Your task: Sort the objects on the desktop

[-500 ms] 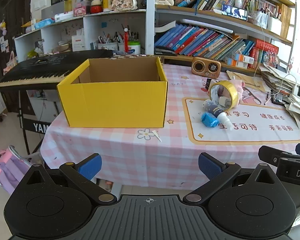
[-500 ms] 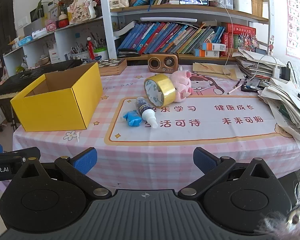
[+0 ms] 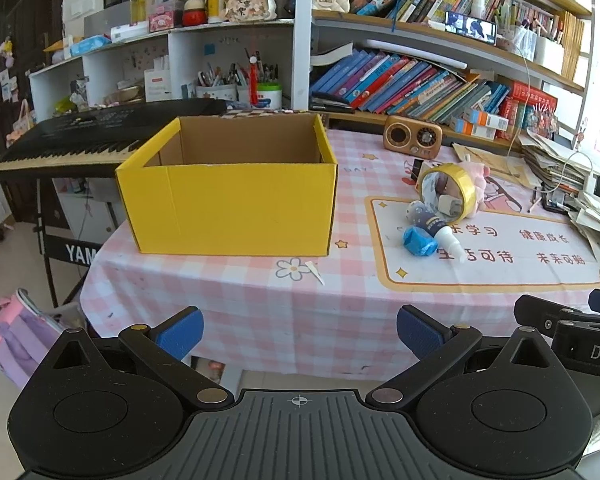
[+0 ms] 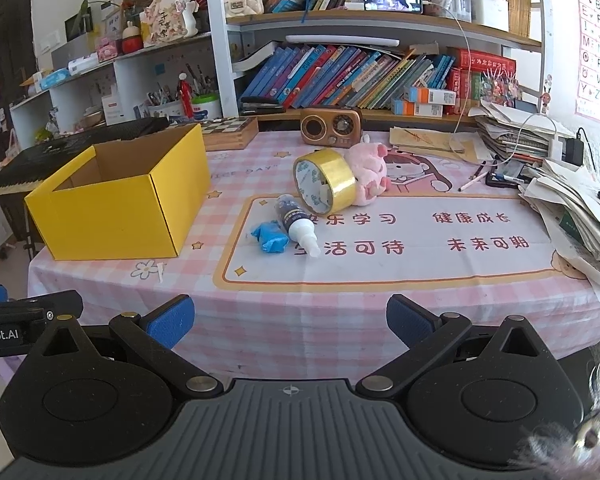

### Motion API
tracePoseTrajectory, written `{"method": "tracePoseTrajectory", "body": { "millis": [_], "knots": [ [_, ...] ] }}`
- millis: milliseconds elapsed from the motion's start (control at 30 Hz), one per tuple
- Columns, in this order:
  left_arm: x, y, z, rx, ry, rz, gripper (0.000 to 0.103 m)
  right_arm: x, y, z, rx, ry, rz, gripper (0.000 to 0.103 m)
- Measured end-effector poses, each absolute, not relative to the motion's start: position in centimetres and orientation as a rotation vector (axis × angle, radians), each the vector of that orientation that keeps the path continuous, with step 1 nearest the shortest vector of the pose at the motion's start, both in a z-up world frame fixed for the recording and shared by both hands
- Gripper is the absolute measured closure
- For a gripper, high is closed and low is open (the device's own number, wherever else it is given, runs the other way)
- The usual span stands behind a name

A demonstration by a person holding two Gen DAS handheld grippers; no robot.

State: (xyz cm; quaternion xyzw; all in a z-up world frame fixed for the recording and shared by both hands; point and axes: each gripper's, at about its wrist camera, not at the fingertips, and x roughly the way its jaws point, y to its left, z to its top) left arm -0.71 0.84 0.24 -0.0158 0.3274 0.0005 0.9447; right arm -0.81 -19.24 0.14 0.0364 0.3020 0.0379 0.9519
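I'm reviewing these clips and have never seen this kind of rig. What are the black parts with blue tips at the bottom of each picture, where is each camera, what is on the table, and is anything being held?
There is no robot arm here. A person holds a two-finger gripper in each hand, and each carries a wide-angle camera looking forward along its fingers.

One picture looks out from the left gripper, the other from the right gripper. The blue tips are finger pads. Both grippers are wide open, short of the table edge, holding nothing.

On the checked tablecloth stands an open yellow box; what shows of its inside is bare. To its right, on a printed mat, lie a roll of gold tape leaning on a pink plush pig, a small bottle on its side, and a crumpled blue wrapper against it. Nothing is sorted yet.
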Motion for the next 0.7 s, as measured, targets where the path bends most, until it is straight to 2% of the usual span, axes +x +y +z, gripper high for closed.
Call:
{"method": "tracePoseTrajectory", "body": {
  "millis": [700],
  "knots": [
    [-0.18, 1.18, -0.11, -0.039, 0.685, -0.014, 0.0, -0.43, -19.01, -0.45, 0.074, 0.625, 0.062, 0.0]
  ]
}}
